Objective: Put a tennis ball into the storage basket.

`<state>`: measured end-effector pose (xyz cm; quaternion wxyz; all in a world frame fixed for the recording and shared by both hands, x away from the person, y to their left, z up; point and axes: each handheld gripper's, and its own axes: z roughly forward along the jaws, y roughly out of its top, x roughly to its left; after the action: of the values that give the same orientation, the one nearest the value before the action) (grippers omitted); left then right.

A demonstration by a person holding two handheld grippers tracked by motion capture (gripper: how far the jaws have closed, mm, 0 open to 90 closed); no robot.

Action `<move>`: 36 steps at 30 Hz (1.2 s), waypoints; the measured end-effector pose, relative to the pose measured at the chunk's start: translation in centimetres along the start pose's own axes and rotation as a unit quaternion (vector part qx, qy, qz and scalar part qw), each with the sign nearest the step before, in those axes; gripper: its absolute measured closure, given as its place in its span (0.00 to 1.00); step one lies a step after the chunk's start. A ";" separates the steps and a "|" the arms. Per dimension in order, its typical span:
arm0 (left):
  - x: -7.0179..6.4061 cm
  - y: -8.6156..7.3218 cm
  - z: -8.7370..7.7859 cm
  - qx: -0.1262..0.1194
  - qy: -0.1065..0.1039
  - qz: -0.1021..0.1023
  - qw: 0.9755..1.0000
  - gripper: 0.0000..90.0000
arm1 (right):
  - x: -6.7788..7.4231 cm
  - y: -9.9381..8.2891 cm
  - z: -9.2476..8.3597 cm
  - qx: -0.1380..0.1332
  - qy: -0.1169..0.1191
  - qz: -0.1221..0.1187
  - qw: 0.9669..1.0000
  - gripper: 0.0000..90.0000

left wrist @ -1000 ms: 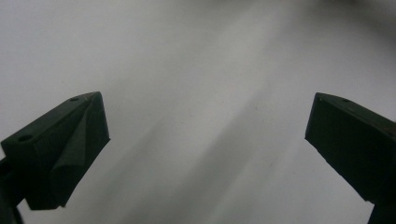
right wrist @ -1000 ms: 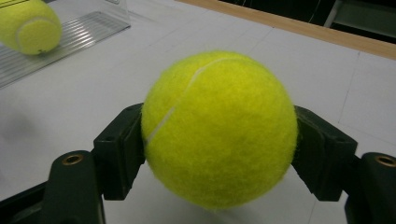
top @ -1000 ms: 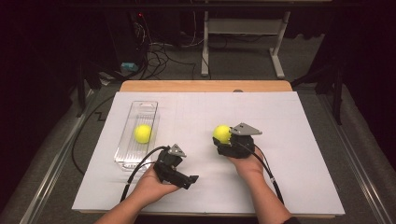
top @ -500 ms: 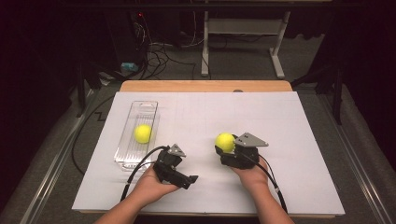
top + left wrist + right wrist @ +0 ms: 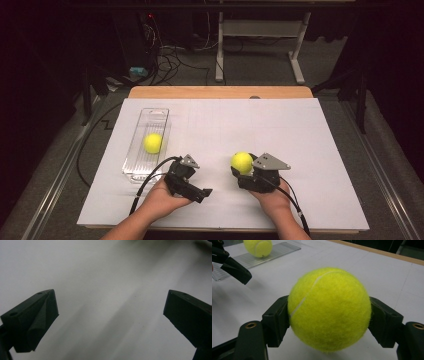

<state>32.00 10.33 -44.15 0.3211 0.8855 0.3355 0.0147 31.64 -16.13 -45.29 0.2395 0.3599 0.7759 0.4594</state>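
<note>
From the high view the whole layout reads at once: a white worktop (image 5: 320,150), a clear tray (image 5: 136,165) lying lengthwise on its left part, and both hands low at the near edge. The right claw (image 5: 239,169) is clamped on a tennis ball (image 5: 242,162), held just above the sheet, near the middle and well apart from the tray. The right gripper view adds the detail of that grip: the held ball (image 5: 329,308) sits squarely between the two black pads, one pressing each side, its white seam curving up the front. Far off in its upper left corner lies the second ball (image 5: 258,247) on the tray's ribbed floor. The left gripper view looks down on bare white sheet, with the left claw (image 5: 110,315) standing wide apart and nothing between its tips. Count: two tennis balls, one tray, two claws, two hands
</note>
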 end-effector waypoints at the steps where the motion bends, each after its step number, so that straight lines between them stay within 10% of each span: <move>1: 0.0 0.0 0.0 -0.001 -0.001 -0.002 1.000 0.01 | 0.1 0.0 0.0 -0.001 0.001 -0.001 1.000 0.30; 36: -0.3 2.8 -3.7 0.064 0.000 0.006 0.998 0.01 | 3.3 -0.1 2.1 0.005 0.052 -0.037 0.998 0.30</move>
<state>32.49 10.61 -39.53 0.2637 0.9063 0.3302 -0.0048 30.97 -12.43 -46.44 0.2134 0.3077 0.8023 0.4649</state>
